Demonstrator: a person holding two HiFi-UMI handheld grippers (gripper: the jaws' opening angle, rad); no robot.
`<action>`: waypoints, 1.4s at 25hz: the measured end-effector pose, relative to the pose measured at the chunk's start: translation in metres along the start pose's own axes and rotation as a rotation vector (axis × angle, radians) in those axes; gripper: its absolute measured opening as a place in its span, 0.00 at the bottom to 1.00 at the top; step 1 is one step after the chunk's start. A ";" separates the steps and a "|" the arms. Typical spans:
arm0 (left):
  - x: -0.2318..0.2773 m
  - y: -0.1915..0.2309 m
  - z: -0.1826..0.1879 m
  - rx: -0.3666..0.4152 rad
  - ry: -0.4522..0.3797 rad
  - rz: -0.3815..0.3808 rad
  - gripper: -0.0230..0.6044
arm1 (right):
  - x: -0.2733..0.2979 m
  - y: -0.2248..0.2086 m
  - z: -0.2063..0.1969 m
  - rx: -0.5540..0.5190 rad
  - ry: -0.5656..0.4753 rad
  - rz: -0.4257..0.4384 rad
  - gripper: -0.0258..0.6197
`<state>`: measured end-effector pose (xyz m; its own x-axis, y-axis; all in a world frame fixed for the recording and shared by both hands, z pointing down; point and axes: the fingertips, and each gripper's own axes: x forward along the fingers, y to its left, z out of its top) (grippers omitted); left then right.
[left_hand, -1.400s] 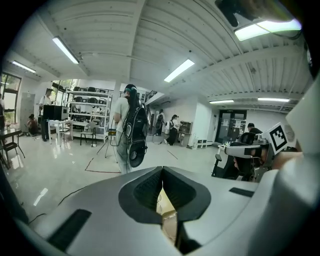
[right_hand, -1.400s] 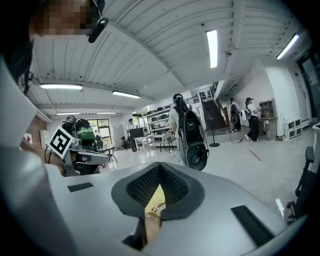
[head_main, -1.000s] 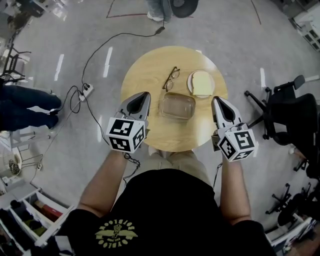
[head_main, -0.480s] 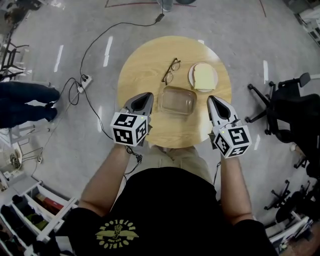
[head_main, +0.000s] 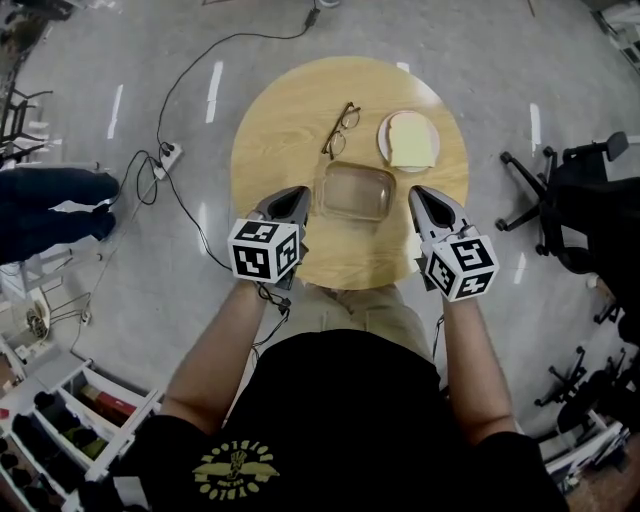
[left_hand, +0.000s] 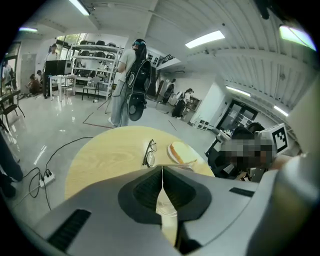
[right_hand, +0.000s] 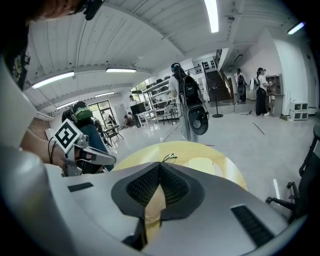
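Two grippers are hanging over the near edge of a round wooden table (head_main: 290, 110), seen from above in the head view. At the far left of that frame a power strip (head_main: 168, 155) is lying on the grey floor, its cable trailing up past the table. Moving right, the left gripper (head_main: 294, 193) is pointing up-frame with its jaws pressed together and nothing between them; in the left gripper view the two pads are meeting in a thin line. Just right of its tip, and apart from it, a clear glass container (head_main: 353, 192) is sitting at the frame's centre, between the two grippers. Above it a pair of glasses (head_main: 341, 129) is lying on the wood, and to the upper right a slice of bread (head_main: 411, 139) is resting on a white plate (head_main: 382, 140). Right again, the right gripper (head_main: 419, 196) is likewise closed tight and empty, just beside the container's right end. A black office chair (head_main: 575, 200) is standing at the right edge.
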<state>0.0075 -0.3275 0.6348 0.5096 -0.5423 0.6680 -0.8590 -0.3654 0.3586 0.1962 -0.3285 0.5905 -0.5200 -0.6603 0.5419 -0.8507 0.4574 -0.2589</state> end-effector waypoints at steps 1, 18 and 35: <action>0.002 0.001 -0.002 -0.004 0.005 0.001 0.07 | 0.002 -0.001 -0.003 0.002 0.008 0.001 0.06; 0.026 0.013 -0.051 -0.110 0.131 -0.038 0.21 | 0.037 0.000 -0.075 0.114 0.205 0.056 0.18; 0.050 0.012 -0.084 -0.131 0.207 -0.057 0.21 | 0.054 -0.006 -0.127 0.257 0.313 0.089 0.27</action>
<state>0.0184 -0.2955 0.7269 0.5479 -0.3519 0.7589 -0.8352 -0.2820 0.4722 0.1826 -0.2910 0.7231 -0.5773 -0.3935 0.7155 -0.8158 0.3145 -0.4853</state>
